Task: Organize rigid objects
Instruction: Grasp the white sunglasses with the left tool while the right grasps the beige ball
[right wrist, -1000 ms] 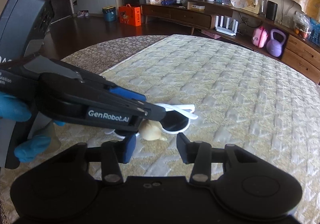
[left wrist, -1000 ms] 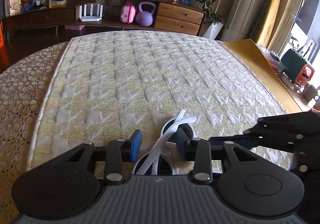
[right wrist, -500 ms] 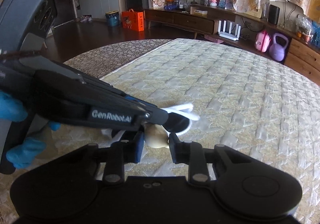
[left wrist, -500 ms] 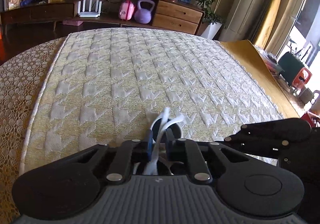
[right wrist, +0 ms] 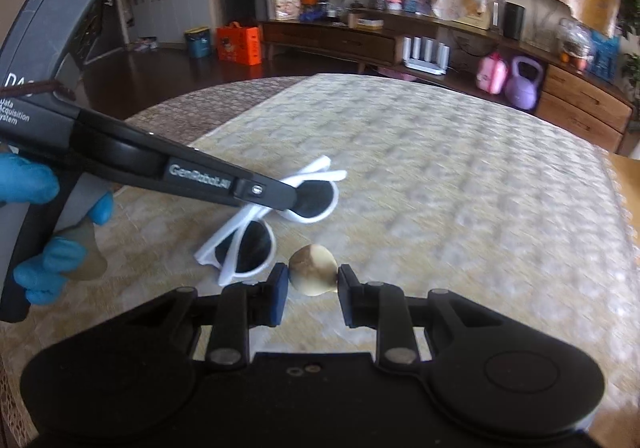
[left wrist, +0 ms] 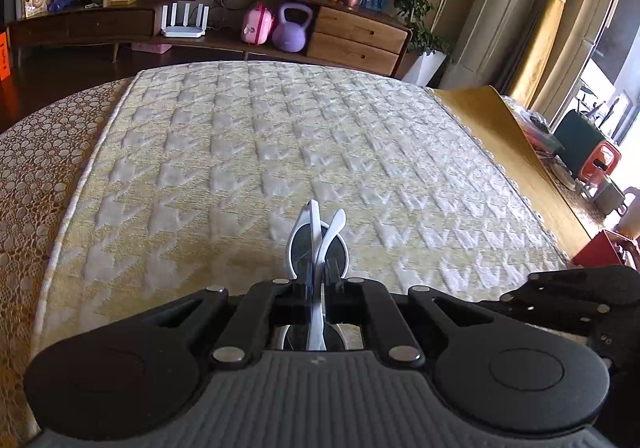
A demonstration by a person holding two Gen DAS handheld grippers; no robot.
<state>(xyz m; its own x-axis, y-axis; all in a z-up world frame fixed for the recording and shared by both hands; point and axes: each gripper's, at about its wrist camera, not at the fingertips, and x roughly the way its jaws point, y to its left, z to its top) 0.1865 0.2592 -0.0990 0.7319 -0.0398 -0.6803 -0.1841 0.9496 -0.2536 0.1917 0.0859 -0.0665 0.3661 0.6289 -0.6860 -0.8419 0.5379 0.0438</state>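
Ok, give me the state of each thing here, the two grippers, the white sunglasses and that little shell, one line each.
Left gripper: shut on the sunglasses.
White-framed dark-lens sunglasses: folded, clamped at the middle, whether lifted off the mattress cannot be told.
Right gripper: jaws close on either side of the shell, contact unclear.
Small cream seashell: between the right fingertips.
Yellow quilted mattress: flat.

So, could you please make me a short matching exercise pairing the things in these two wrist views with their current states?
Things:
1. white-framed sunglasses with dark lenses
2. small cream-coloured seashell
3. left gripper
4. purple kettlebell

States:
A. on the wooden shelf
B. clamped shut
C. between the right gripper fingers
D. folded, pinched at the middle

Pairs: 1-D, 2-C, 3-B, 4-A
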